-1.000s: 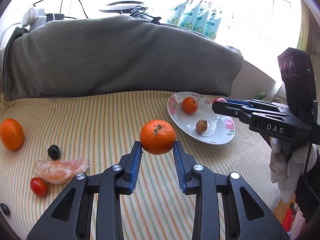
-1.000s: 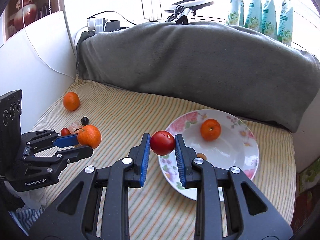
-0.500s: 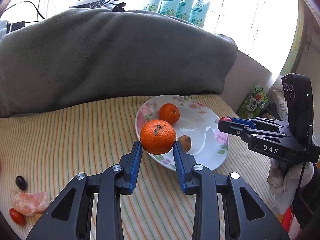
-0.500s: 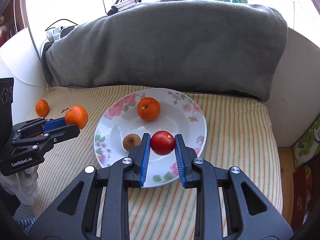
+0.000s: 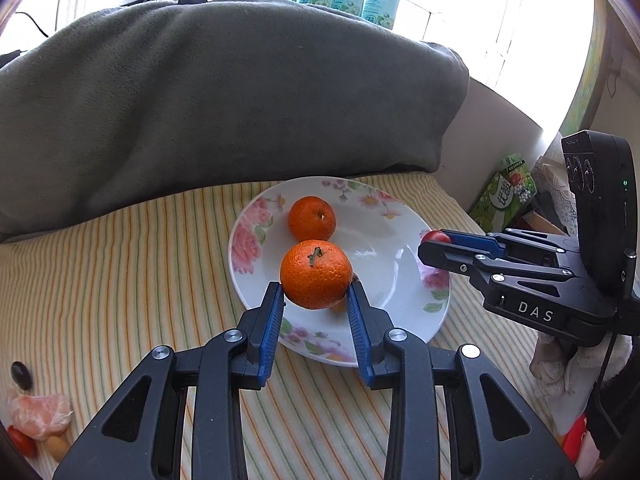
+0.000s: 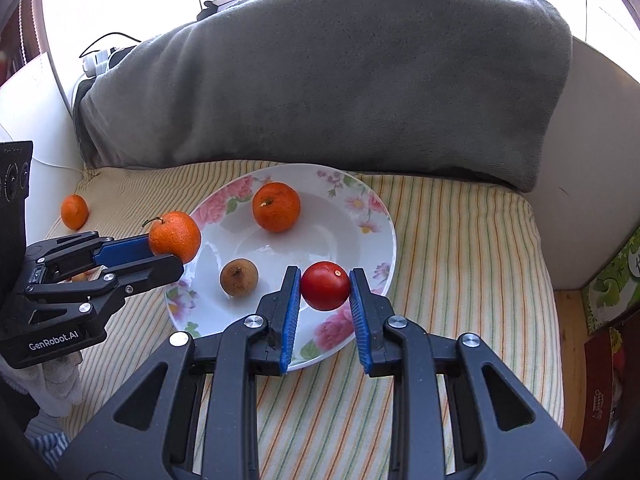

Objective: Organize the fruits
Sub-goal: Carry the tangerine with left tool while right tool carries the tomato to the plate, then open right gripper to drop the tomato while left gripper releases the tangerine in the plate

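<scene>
A white floral plate (image 5: 392, 240) (image 6: 360, 208) lies on the striped cloth. A tangerine (image 5: 311, 218) (image 6: 276, 207) and a small brown fruit (image 6: 239, 277) rest in it. My left gripper (image 5: 316, 300) (image 6: 176, 254) is shut on a stemmed tangerine (image 5: 316, 274) (image 6: 175, 236), held over the plate's near-left part. My right gripper (image 6: 325, 292) (image 5: 430, 246) is shut on a red tomato (image 6: 325, 286) (image 5: 437, 236), just above the plate's near-right rim. In the left wrist view the brown fruit is almost hidden behind the held tangerine.
A grey blanket (image 5: 224, 92) (image 6: 328, 80) rises behind the plate. On the cloth to the left lie another tangerine (image 6: 74, 211), a peeled tangerine (image 5: 40, 416), a dark grape (image 5: 21, 374) and a small tomato (image 5: 21, 442). A green carton (image 5: 506, 192) stands right of the cloth's edge.
Both grippers have swung toward the plate with their fruits still held. The plate now lies right under the left gripper's tangerine and the right gripper's tomato, closer and larger in both views.
</scene>
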A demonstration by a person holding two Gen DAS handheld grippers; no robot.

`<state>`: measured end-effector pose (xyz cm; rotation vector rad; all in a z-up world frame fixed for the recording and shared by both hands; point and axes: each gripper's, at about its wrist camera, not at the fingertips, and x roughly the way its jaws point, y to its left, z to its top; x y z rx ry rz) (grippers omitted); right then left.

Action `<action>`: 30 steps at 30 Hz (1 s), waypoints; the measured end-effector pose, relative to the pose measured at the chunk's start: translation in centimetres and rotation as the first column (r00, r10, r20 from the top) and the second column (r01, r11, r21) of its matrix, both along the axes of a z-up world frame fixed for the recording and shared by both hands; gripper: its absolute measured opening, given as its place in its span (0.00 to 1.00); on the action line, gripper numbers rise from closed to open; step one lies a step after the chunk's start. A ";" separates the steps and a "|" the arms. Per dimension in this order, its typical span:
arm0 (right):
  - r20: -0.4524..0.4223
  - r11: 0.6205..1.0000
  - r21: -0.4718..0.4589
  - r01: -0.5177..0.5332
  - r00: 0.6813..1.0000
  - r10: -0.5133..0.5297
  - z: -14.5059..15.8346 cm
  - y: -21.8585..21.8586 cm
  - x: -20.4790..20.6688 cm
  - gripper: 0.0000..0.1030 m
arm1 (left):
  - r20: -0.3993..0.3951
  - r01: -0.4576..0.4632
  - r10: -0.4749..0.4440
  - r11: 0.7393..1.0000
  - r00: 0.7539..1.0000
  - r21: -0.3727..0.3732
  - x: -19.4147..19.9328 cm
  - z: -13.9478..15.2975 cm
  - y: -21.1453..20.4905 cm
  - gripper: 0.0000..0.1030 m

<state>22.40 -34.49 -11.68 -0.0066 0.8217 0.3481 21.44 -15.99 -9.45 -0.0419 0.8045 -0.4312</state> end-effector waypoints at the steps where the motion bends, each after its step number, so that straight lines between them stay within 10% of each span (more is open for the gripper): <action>1: -0.001 1.000 0.000 -0.001 1.000 0.001 -0.1 0.1 0.0 0.25 | 0.001 -0.001 0.001 1.000 1.000 0.000 0.0 0.1 0.0 0.30; 10: -0.005 1.000 -0.007 -0.008 1.000 0.008 -0.2 0.5 0.0 0.26 | 0.033 -0.005 0.005 1.000 0.999 0.002 -0.2 1.0 0.4 0.48; 14: 0.025 1.000 -0.020 0.015 1.000 -0.015 0.2 0.5 -0.3 0.67 | 0.033 -0.009 0.010 1.000 0.999 -0.005 -0.3 1.0 0.8 0.50; 30: 0.048 1.000 0.014 0.023 0.999 -0.023 2.1 0.8 -1.5 0.83 | 0.040 -0.039 0.041 0.998 0.998 -0.047 -1.6 2.2 2.8 0.64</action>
